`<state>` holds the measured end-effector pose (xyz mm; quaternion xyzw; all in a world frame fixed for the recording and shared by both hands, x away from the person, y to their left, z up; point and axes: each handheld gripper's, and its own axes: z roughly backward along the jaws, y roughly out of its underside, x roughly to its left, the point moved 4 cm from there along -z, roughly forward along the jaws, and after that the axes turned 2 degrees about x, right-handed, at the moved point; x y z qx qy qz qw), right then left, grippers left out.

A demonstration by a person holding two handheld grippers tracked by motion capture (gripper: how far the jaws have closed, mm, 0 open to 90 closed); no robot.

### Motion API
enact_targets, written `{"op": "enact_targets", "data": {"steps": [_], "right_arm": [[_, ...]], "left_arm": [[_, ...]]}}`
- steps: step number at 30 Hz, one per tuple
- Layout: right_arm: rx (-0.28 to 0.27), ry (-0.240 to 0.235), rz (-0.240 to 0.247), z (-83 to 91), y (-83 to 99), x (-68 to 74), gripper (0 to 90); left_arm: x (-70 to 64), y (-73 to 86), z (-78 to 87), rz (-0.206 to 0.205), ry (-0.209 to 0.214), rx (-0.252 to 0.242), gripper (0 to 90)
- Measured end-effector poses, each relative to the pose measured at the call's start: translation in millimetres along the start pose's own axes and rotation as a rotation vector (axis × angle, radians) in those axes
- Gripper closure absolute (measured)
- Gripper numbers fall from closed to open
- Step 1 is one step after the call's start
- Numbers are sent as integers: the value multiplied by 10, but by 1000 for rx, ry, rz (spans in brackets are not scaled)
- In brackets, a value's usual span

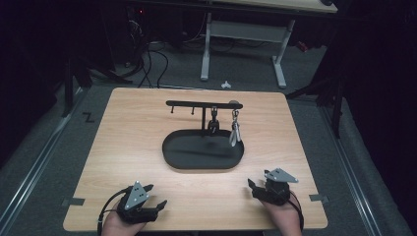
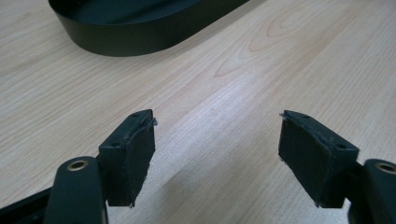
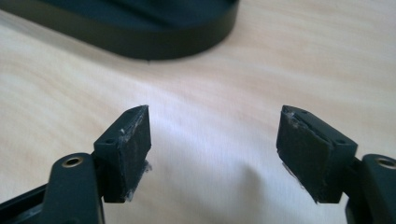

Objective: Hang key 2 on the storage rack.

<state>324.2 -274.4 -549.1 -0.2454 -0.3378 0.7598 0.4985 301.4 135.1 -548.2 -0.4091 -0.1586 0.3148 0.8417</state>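
We see a black oval tray (image 1: 179, 160) near the middle of the wooden table (image 1: 123, 147), with a T-shaped black rack (image 1: 203, 104) rising from its far side. A dark keychain (image 1: 213, 126) and a silvery one (image 1: 235, 133) hang from hooks on the right half of the bar, down over the tray's far right end. Neither pair of tongs touches any of this.

Nearest to us, the left gripper (image 1: 156, 196) rests low over the table's near left edge, jaws spread wide with nothing between them. In its own view (image 2: 217, 140) we find bare wood grain in the gap and the tray's curved black wall (image 2: 140, 39) well ahead at the upper left. The right gripper (image 1: 252, 185) sits at the near right, also well short of the tray. Its own view (image 3: 215, 140) shows the pads equally far apart, holding nothing, with the tray's rim (image 3: 140, 44) ahead across the top.

The high view gives us the rack, the hanging keychains, the person's hands and the grey three-cornered plates on the grippers. The gripper views give us instead the worn, frayed pad faces (image 3: 137, 140) and the tray's low wall close up; the right one is a little blurred.
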Motion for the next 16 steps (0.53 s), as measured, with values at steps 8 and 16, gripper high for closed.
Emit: {"op": "enact_targets", "data": {"steps": [8,16], "right_arm": [[-15,30,-19,69,52,-130,227],[-11,41,-34,95,77,-135,216]], "left_arm": [[-43,-27,-2,-12,-4,-5,272],[-27,-58,8,-18,1,-19,270]]}}
